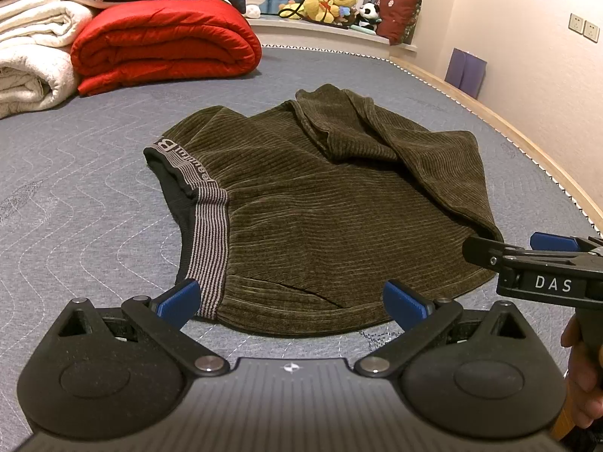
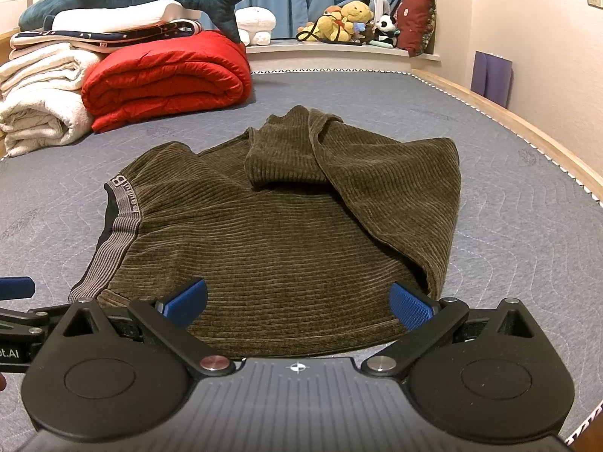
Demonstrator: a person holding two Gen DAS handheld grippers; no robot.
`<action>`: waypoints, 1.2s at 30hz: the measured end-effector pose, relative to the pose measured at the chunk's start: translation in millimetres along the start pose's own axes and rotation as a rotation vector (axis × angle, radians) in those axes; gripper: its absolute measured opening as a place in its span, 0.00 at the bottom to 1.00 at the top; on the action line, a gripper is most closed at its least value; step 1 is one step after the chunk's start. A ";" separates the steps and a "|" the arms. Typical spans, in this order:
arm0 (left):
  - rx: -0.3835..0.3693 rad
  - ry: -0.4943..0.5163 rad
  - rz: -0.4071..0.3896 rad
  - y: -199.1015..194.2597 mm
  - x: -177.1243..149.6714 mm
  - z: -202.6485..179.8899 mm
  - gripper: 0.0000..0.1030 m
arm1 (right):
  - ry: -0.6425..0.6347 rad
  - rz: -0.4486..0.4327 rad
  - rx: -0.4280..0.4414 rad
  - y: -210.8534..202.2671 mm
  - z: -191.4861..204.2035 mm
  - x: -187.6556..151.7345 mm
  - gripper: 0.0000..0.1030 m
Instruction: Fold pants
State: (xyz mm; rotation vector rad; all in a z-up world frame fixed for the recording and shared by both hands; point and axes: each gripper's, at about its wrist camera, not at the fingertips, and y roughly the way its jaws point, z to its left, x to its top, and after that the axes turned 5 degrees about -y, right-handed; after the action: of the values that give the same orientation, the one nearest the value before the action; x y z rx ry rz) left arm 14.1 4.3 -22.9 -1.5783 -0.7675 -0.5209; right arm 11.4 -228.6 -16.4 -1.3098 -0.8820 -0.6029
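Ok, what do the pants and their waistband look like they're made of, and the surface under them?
Pants: soft olive-brown ribbed fabric, likely wide-wale corduroy or chenille; matte raised cords run across.
Waistband: knit elastic by the look, fine grey and dark stripes with woven lettering, dark lining inside.
Mattress: grey quilted textile, wavy stitch lines, matte.

Left gripper (image 1: 292, 303): jaws spread wide, blue pads facing each other, nothing between them, held low and level.
Right gripper (image 2: 297, 305): jaws likewise spread wide, empty, level, just beside the left one.
Right hand (image 1: 582, 376): wrapped round the handle, only partly seen, probably a full grip.
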 end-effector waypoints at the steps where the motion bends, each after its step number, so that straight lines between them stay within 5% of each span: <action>1: 0.001 0.000 0.000 -0.1 -0.1 -0.2 1.00 | 0.001 0.001 0.000 0.0 0.0 0.0 0.99; 31: -0.039 -0.052 -0.017 -9.5 13.0 16.1 1.00 | -0.012 -0.017 0.000 -2.0 1.6 2.0 0.99; 32: -0.051 -0.080 -0.015 -10.9 20.4 23.7 0.97 | -0.010 -0.025 -0.002 -2.2 1.2 3.0 0.98; 34: -0.071 -0.138 -0.017 -10.6 46.5 48.1 0.66 | 0.001 -0.040 -0.007 -3.3 0.7 4.9 0.94; 36: -0.072 -0.162 -0.014 -5.5 71.4 69.1 0.47 | 0.011 -0.053 0.012 -4.5 1.1 6.8 0.78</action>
State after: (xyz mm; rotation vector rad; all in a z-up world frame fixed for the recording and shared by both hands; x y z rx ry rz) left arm 51.8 85.2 21.1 -1.6986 -0.8907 -0.4381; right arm 11.3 -227.7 -8.2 -1.2741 -0.9120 -0.6450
